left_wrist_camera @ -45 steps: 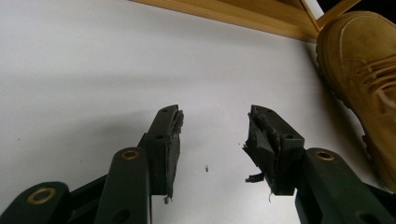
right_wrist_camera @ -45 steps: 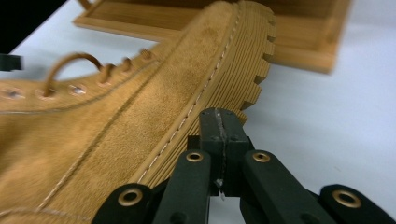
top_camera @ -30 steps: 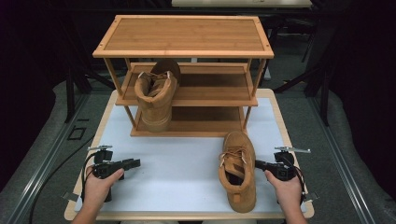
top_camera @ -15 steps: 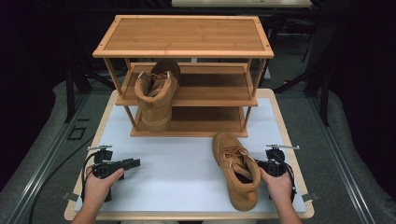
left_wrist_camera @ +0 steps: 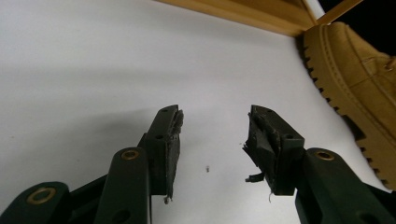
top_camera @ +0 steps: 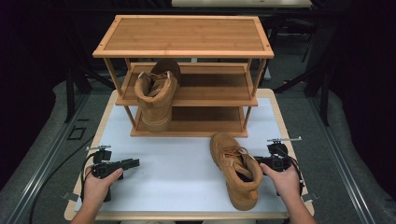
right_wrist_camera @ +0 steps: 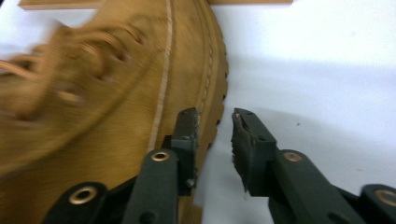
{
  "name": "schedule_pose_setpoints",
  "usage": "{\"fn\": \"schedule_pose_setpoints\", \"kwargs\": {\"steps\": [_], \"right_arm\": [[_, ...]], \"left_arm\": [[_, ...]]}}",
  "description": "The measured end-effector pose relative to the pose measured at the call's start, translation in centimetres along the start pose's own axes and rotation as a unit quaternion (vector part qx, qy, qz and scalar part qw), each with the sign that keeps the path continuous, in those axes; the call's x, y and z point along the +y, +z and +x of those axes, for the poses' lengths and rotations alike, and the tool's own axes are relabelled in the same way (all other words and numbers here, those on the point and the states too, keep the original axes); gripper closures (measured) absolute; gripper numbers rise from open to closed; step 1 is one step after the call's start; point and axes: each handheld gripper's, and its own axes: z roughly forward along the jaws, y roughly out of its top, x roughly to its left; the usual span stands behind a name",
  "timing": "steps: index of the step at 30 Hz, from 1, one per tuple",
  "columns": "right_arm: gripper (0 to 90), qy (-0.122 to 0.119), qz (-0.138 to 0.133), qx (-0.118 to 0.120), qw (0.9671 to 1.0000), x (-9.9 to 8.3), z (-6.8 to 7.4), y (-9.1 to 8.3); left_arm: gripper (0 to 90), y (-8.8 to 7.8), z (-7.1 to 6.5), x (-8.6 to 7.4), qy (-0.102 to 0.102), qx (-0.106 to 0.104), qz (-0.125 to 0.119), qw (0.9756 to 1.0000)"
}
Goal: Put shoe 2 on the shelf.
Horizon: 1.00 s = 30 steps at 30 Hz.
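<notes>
Right gripper [right_wrist_camera: 215,135] jaws just opened off the tan suede boot [top_camera: 236,170], nothing between them; lugged sole alongside. Left gripper [left_wrist_camera: 215,140] gapes empty over the smooth white mat [top_camera: 177,158].

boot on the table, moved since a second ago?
Yes. The boot on the table has swung, its toe now closer to the shoe rack. The right gripper, jaws just opening, sits at its heel.
</notes>
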Motion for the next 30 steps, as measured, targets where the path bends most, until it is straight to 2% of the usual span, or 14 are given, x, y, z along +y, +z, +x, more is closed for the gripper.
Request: {"fn": "schedule_pose_setpoints", "kwargs": {"steps": [3, 6, 8, 9, 12, 13, 14, 15, 19, 25, 28, 30], "right_arm": [[64.7, -0.018, 0.012, -0.015, 0.9996, 1.4, 0.6, -1.6], [61.3, -0.029, 0.022, -0.018, 0.9992, 2.7, 1.5, -3.0], [60.0, -0.043, 0.039, -0.025, 0.998, 3.6, 2.3, -4.2], [59.1, -0.051, 0.039, -0.036, 0.9973, 3.9, 2.7, -4.8], [57.8, -0.068, 0.048, -0.031, 0.996, 5.0, 4.0, -6.4], [57.6, -0.073, 0.051, -0.033, 0.9955, 5.2, 4.4, -6.8], [57.5, -0.076, 0.052, -0.045, 0.9947, 5.3, 4.9, -7.0], [57.4, -0.077, 0.06, -0.033, 0.9947, 5.5, 5.1, -7.2], [57.3, -0.089, 0.083, -0.034, 0.992, 5.9, 6.2, -7.6], [55.2, -0.115, 0.128, -0.051, 0.9838, 6.3, 8.1, -8.0], [54.6, -0.119, 0.149, -0.051, 0.9804, 6.1, 8.7, -8.1], [56.2, -0.123, 0.165, -0.056, 0.9771, 5.8, 8.9, -7.8]], "left_arm": [[53.5, -0.3, 0.0, -0.1, 0.005, 0.0, 0.001, 1.0], [53.5, -0.7, 0.1, -0.2, 0.005, 0.002, -0.004, 1.0], [53.5, -0.8, 0.1, -0.2, 0.002, 0.003, -0.01, 0.9999], [53.4, -0.9, 0.0, -0.3, 0.003, 0.003, -0.01, 0.9999], [53.4, -0.9, -0.4, -0.4, 0.009, 0.006, -0.006, 0.9999], [53.4, -1.0, -0.4, -0.4, 0.009, 0.006, -0.007, 0.9999], [53.4, -1.0, -0.5, -0.4, 0.01, 0.005, -0.009, 0.9999], [53.4, -1.0, -0.5, -0.3, 0.01, 0.005, -0.009, 0.9999], [53.3, -0.9, -0.5, -0.2, 0.011, 0.004, -0.008, 0.9999], [53.3, -0.7, -0.7, -0.1, 0.012, 0.001, -0.007, 0.9999], [53.3, -0.5, -0.8, 0.0, 0.016, -0.001, -0.004, 0.9999], [53.3, -0.4, -1.0, 0.1, 0.018, -0.003, -0.003, 0.9998]]}}
